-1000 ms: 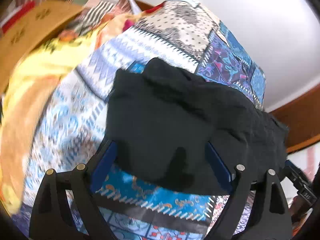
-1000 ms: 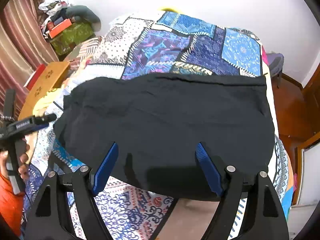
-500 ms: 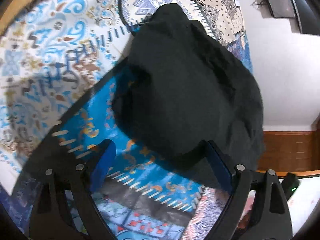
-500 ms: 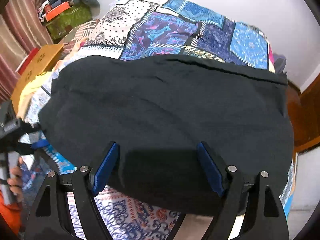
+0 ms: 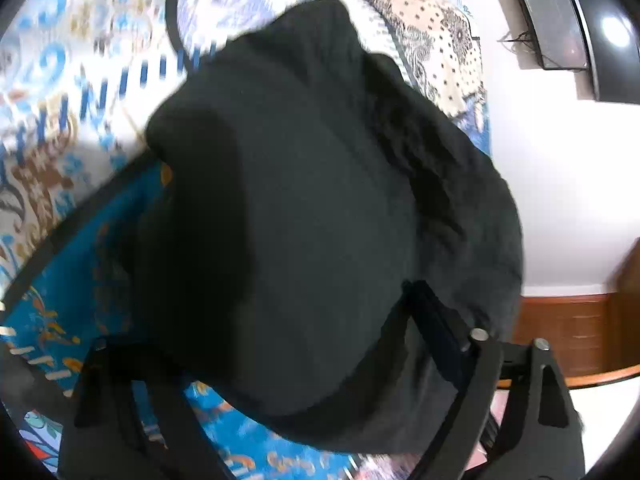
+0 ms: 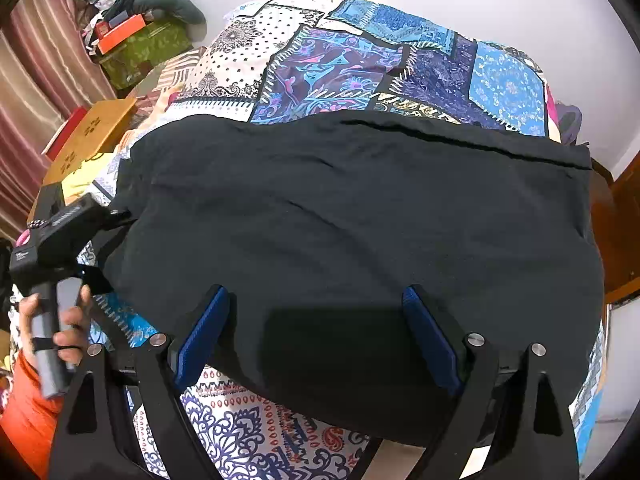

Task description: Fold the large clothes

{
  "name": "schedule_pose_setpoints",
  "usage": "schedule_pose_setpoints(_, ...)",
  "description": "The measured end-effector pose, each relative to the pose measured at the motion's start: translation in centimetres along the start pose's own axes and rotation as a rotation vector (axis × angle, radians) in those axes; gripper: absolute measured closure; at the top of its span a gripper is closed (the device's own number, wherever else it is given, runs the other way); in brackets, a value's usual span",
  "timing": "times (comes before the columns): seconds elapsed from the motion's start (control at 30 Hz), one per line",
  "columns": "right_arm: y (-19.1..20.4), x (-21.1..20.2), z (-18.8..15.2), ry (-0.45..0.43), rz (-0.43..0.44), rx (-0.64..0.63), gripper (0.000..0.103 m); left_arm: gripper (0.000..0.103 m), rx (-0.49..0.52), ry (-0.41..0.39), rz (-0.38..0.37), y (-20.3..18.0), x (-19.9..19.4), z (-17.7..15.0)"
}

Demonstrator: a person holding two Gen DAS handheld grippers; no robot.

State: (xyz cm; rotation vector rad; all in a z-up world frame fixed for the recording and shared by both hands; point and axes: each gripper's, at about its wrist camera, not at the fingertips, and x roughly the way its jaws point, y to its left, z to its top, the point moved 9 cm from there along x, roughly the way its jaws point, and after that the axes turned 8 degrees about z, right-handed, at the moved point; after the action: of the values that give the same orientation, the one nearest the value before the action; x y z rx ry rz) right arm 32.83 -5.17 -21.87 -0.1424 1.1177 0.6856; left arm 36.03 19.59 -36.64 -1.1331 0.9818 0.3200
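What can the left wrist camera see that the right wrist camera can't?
Only the left wrist view shows a dark screen mounted on the white wall.

Only the right wrist view shows the left gripper from outside, the hand holding it, a green box, an orange box and striped curtains.

Both show the black garment spread on the patchwork bedspread.

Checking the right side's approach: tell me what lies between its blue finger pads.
In the right wrist view, only the black cloth garment lies between the open right hand-held gripper pads.
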Motion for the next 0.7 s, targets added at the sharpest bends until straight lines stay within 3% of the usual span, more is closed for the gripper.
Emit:
schedule_pose_setpoints(0.03, 0.1, 0.0, -0.1, 0.004, 0.004, 0.002, 0.015, 0.03, 0.03, -0.047, 0.055, -0.2, -0.3, 0.3)
schedule_pose_setpoints(0.1, 0.2, -0.1, -0.2, 0.013, 0.009, 0.009, 0.015, 0.052, 0.08, -0.111, 0.132, -0.9, -0.8, 0.8)
schedule_pose_setpoints(0.2, 0.2, -0.5, -0.3, 0.022, 0.008, 0.029, 0.017, 0.069, 0.175, -0.185, 0.189, -2.6, -2.7, 1.2)
schedule_pose_setpoints(0.3, 0.3, -1.0, -0.1, 0.021, 0.036, 0.08, 0.017, 0.074, 0.317, -0.278, 0.263, -5.1, -5.3, 1.2)
schedule_pose_setpoints(0.43, 1.8, -1.9, 0.7, -0.008, 0.114, 0.138, 0.017, 0.075, 0.435, -0.386, 0.265, -5.6, -10.8, 0.5)
schedule_pose_setpoints(0.57, 4.8, -0.9, 0.9, 0.011, 0.153, 0.095, 0.017, 0.076, 0.526, -0.518, 0.276, -6.8, -16.7, 0.1)
schedule_pose_setpoints(0.7, 8.9, 2.4, 0.2, 0.087, 0.197, 0.027, 0.015, 0.076, 0.612, -0.61, 0.28, -8.8, -20.2, 0.4)
